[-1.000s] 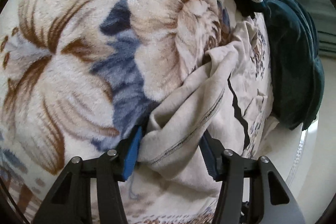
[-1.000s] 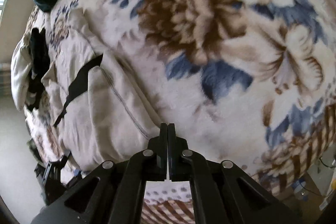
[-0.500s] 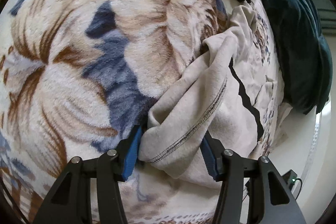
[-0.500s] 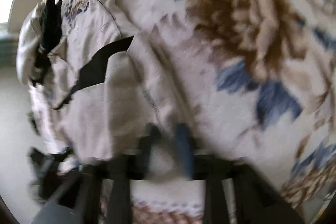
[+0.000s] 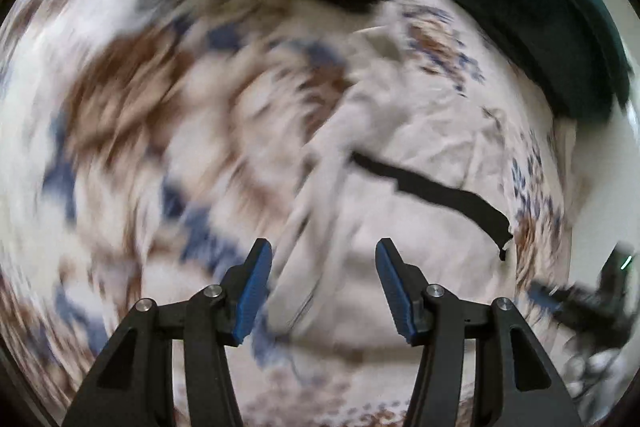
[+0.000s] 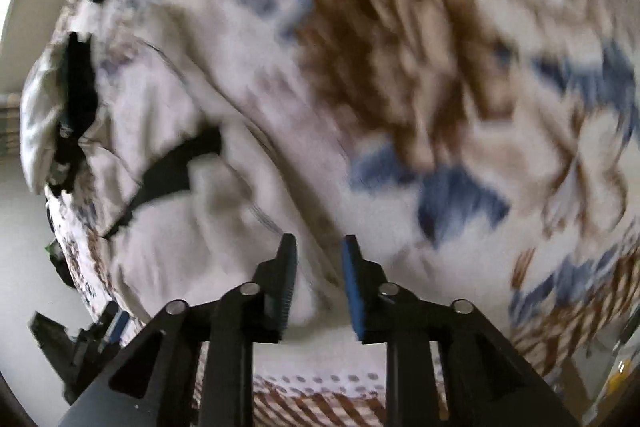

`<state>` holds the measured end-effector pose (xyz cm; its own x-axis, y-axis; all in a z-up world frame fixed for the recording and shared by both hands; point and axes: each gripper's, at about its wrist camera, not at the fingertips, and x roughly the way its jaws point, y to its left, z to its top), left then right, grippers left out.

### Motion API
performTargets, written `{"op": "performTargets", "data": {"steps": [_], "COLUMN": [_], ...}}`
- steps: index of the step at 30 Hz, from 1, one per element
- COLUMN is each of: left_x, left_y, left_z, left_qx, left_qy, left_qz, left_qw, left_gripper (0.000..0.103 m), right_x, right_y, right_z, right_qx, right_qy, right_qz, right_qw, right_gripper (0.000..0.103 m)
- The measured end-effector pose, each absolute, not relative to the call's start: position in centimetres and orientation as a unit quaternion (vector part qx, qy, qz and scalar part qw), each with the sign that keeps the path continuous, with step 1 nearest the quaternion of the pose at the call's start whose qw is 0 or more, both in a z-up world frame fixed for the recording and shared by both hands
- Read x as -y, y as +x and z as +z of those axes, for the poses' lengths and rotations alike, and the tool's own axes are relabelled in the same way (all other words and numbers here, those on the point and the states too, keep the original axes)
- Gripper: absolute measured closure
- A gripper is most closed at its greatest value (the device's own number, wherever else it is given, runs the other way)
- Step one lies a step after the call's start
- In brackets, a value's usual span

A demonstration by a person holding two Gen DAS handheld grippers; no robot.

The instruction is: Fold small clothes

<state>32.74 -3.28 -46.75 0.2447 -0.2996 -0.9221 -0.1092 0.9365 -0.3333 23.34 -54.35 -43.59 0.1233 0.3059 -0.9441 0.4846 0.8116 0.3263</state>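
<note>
Floral blanket [image 5: 132, 131] carries the beige garment [image 5: 400, 227] still rumpled, folding barely begun: left gripper [image 5: 323, 283] half open and empty above it, right gripper [image 6: 319, 283] opening, gripping nothing.

Plush, fuzzy floral blanket [image 5: 132, 131] under a matt beige cotton garment [image 5: 420, 131]; dark green velvety cushion [image 5: 532, 11].

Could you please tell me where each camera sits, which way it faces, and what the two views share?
Left wrist: on the left gripper, facing steeply down at the beige garment on the floral blanket; its parted blue-padded fingers show, with the right gripper at the edge.
Right wrist: on the right gripper, jaws opening, facing down at the same garment; the left gripper shows low left.
Shared: garment, blanket, dark green cushion.
</note>
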Motion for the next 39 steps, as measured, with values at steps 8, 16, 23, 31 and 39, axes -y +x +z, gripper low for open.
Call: {"op": "performTargets", "data": {"steps": [8, 16, 23, 31, 39], "left_x": [8.1, 5.8, 4.2, 3.6, 3.1], "left_y": [38.8, 37.6, 37.7, 38.9, 38.3], "left_z": [-49.5, -49.1, -48.8, -49.0, -48.8], "left_qx": [-0.639, -0.642, -0.636, -0.634, -0.631], "left_qy": [-0.088, -0.119, -0.153, -0.134, -0.124], "left_qz": [-0.115, -0.09, -0.081, -0.079, -0.078], "left_qw": [0.755, 0.752, 0.752, 0.757, 0.762], "left_gripper": [0.051, 0.051, 0.051, 0.05, 0.05], "right_x": [43.1, 40.2, 41.3, 41.0, 38.0], "right_y": [31.7, 31.0, 30.9, 33.5, 32.9], "right_z": [-44.2, -44.8, -40.5, -43.1, -46.9], "right_qx": [-0.69, -0.686, -0.633, -0.688, -0.712], "right_qy": [0.075, -0.038, 0.0, 0.061, -0.017], "right_qz": [0.12, 0.148, 0.12, 0.163, 0.191], "right_qw": [0.71, 0.712, 0.765, 0.704, 0.676], "right_gripper": [0.061, 0.102, 0.103, 0.071, 0.084]}}
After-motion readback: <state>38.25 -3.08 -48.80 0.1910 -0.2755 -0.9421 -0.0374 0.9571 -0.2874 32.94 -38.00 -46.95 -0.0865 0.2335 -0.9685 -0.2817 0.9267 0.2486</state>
